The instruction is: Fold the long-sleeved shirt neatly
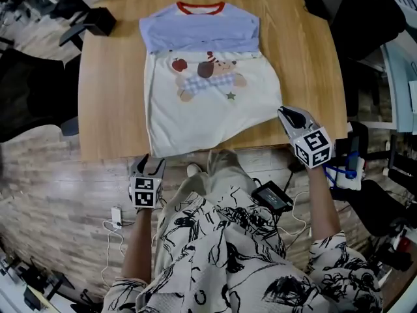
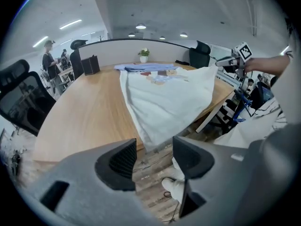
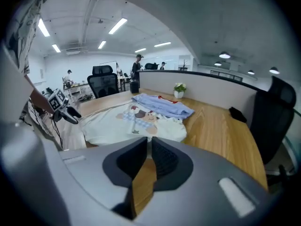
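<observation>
On the right side, the right gripper [image 3: 149, 147] was seen with its jaws pressed together, only a thin slit left between them. They were clamped on the near right hem corner of the shirt [image 1: 208, 103]. In the head view that gripper [image 1: 285, 113] was placed at the hem corner, just inside the near edge of the table [image 1: 111, 96]. From the left gripper view, that corner of the shirt [image 2: 164, 98] was seen held up off the wood towards the right gripper [image 2: 221, 61].

The left gripper [image 2: 154, 157] was found spread wide, nothing between the jaws. Only floor and a white shoe [image 2: 175, 185] were visible through the gap. It [image 1: 150, 162] was held just below the near table edge, right beside the left hem corner, which overhung the edge. Contact with the cloth could not be confirmed.

Shirt was laid front up, bear print visible. Its long axis ran straight away from the person: red-trimmed collar [image 1: 201, 8] at the far side, hem at the near edge. Blue sleeves [image 1: 199, 32] were folded crosswise over the chest, square to that axis. A small potted plant [image 3: 178, 87] was noted at the far edge beyond the collar.
</observation>
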Motion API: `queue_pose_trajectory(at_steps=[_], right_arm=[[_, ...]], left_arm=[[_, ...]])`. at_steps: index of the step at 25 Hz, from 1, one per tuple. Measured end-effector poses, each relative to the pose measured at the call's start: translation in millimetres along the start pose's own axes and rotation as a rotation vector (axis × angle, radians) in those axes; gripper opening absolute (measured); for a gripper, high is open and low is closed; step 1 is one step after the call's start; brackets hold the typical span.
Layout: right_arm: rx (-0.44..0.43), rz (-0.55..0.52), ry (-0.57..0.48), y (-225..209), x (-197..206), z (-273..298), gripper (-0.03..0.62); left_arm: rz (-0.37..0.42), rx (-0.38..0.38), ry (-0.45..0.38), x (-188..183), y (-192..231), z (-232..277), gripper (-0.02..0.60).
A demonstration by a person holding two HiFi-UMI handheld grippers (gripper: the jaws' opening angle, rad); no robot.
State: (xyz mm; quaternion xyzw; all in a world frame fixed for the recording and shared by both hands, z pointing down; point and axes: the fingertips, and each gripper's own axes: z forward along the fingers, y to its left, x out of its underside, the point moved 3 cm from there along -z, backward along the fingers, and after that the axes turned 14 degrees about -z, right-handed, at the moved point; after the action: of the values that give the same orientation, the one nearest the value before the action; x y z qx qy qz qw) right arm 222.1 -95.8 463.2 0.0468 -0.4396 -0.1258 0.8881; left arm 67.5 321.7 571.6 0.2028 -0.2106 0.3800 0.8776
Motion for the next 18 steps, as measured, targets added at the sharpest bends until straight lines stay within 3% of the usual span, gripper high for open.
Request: queue_pose_trajectory(at_steps=[3, 6, 9, 12, 14, 18], right_arm=[[0.089, 0.016, -0.046, 5, 30, -19, 0.043], [0.114, -0.02, -0.046, 14, 64, -18, 0.044], [0.109, -0.053, -0.005, 25, 95, -7, 0.046], [0.094, -0.089, 0.044, 34, 115, 5, 0.049], [0.078, -0.132, 0.061, 42, 119, 7, 0.049], [0.046, -0.175, 0.039, 60, 114, -5, 0.049]], left_arm=[[-0.065, 0.0, -0.017, 1, 7, 3, 0.227], [-0.112, -0.021, -0.04, -2, 16, 4, 0.145], [-0.065, -0.074, -0.022, -3, 18, 5, 0.127], [-0.042, -0.128, -0.01, -4, 20, 6, 0.07], [-0.034, -0.118, -0.007, -5, 16, 7, 0.032], [-0.09, -0.066, -0.028, -5, 19, -10, 0.028]])
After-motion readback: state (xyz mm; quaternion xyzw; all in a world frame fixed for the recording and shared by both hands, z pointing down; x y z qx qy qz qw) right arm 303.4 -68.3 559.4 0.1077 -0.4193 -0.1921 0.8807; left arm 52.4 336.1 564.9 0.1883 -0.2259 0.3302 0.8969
